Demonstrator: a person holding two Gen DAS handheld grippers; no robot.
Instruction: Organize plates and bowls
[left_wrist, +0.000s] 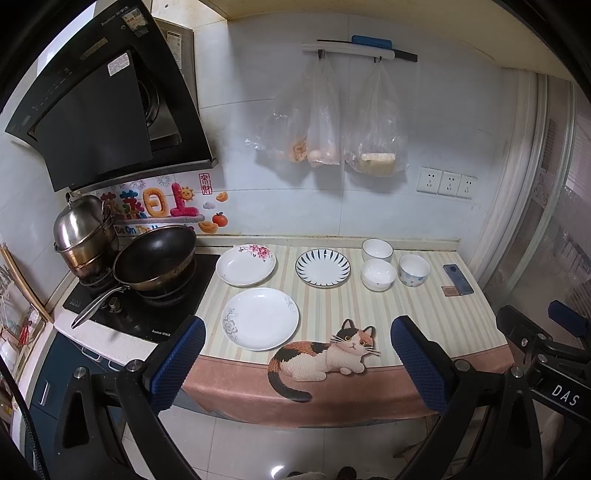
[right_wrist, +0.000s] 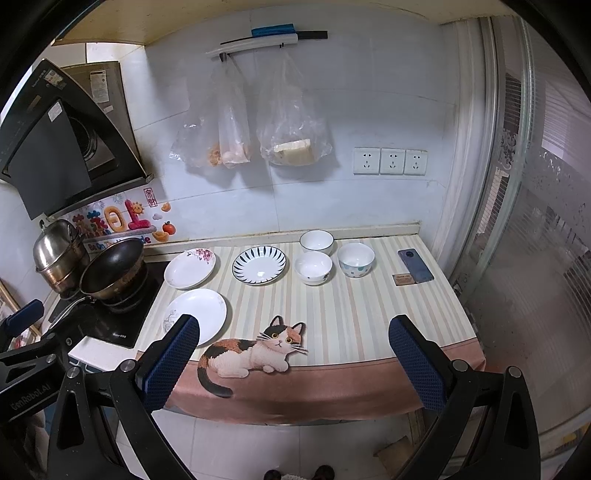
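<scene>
Three plates lie on the striped counter cloth (left_wrist: 332, 306): a white plate with a grey flower (left_wrist: 259, 318) (right_wrist: 195, 315) near the front, a pink-flowered plate (left_wrist: 245, 264) (right_wrist: 190, 268) behind it, and a blue-striped plate (left_wrist: 322, 267) (right_wrist: 259, 264) to their right. Three bowls stand further right: a back bowl (left_wrist: 377, 250) (right_wrist: 316, 241), a front bowl (left_wrist: 378, 274) (right_wrist: 313, 267) and a dotted bowl (left_wrist: 414, 270) (right_wrist: 355, 259). My left gripper (left_wrist: 299, 332) and right gripper (right_wrist: 293, 330) are open and empty, held in front of the counter edge.
A black wok (left_wrist: 155, 258) and a steel pot (left_wrist: 83, 236) sit on the hob at the left. A phone (left_wrist: 458, 278) and a small card (left_wrist: 450, 291) lie at the counter's right end. Plastic bags (left_wrist: 325, 125) hang on the wall. A glass door (right_wrist: 535, 240) is at the right.
</scene>
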